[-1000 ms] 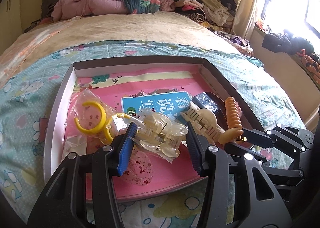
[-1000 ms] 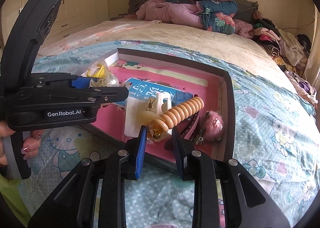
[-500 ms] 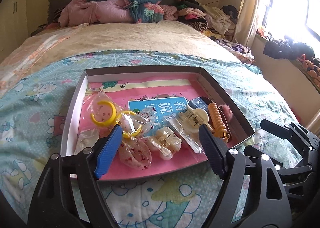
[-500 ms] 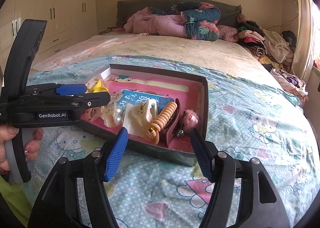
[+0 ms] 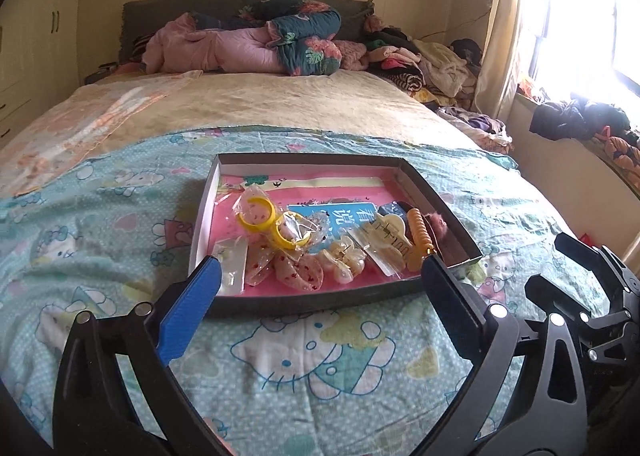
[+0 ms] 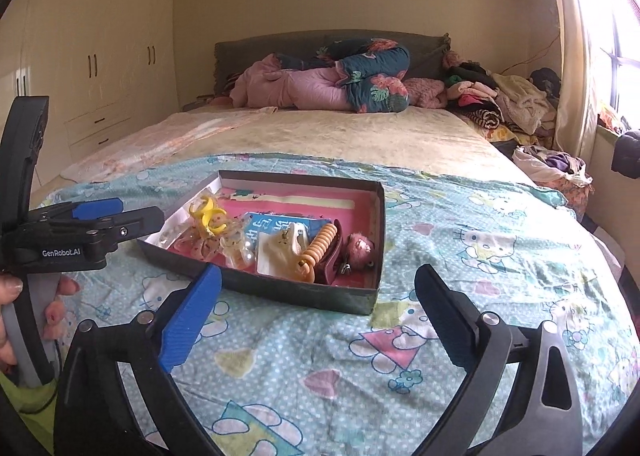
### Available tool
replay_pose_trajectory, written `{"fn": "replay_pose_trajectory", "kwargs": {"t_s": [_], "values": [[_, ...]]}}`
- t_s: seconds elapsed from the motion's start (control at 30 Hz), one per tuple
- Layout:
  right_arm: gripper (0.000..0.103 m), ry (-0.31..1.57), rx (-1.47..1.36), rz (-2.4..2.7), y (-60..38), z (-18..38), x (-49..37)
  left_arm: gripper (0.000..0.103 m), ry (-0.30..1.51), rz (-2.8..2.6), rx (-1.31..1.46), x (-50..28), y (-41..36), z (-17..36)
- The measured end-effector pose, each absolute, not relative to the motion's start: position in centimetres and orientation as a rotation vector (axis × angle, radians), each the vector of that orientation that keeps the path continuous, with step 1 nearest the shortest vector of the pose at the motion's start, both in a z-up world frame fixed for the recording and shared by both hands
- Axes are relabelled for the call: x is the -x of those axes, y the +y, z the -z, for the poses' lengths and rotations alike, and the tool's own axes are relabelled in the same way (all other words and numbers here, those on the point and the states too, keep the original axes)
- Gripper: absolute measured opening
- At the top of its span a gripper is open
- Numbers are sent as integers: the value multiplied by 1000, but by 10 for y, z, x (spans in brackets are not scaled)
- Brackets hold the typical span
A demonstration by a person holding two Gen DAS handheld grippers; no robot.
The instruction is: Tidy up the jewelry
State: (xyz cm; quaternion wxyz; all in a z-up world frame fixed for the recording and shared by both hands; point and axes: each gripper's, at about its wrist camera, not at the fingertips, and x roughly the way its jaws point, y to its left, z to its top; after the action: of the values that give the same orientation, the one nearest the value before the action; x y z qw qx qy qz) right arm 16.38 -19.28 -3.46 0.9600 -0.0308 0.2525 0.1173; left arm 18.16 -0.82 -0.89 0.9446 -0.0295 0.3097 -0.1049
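Observation:
A shallow dark box (image 5: 316, 302) with a pink floor lies on the bed, also in the right wrist view (image 6: 304, 292). It holds yellow rings (image 5: 256, 214) in plastic wrap, cream claw clips (image 5: 344, 258), a larger cream clip (image 5: 390, 234), an orange spiral clip (image 5: 419, 234) (image 6: 318, 252) and a pink fluffy clip (image 6: 360, 248). My left gripper (image 5: 320, 306) is open and empty, just short of the box's near wall. My right gripper (image 6: 318, 312) is open and empty, in front of the box. The left gripper shows in the right wrist view (image 6: 100, 216).
The box sits on a blue cartoon-print sheet (image 5: 304, 360). Pink and floral bedding (image 5: 256, 44) is piled at the headboard, clothes (image 5: 432, 64) along the right side. Wardrobes (image 6: 92, 68) stand at the left, a window (image 5: 592, 36) at the right.
Both grippers have opened wide and pulled back from the box. The right gripper let go of the orange spiral clip, which now lies in the box.

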Motion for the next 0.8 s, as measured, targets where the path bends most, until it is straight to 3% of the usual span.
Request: {"fn": "replay_pose_trajectory", "kwargs": {"t_s": [0.8], "values": [[97,412,49,-162,-190,28,-96,92,543,144,25,-106,4,12]]}}
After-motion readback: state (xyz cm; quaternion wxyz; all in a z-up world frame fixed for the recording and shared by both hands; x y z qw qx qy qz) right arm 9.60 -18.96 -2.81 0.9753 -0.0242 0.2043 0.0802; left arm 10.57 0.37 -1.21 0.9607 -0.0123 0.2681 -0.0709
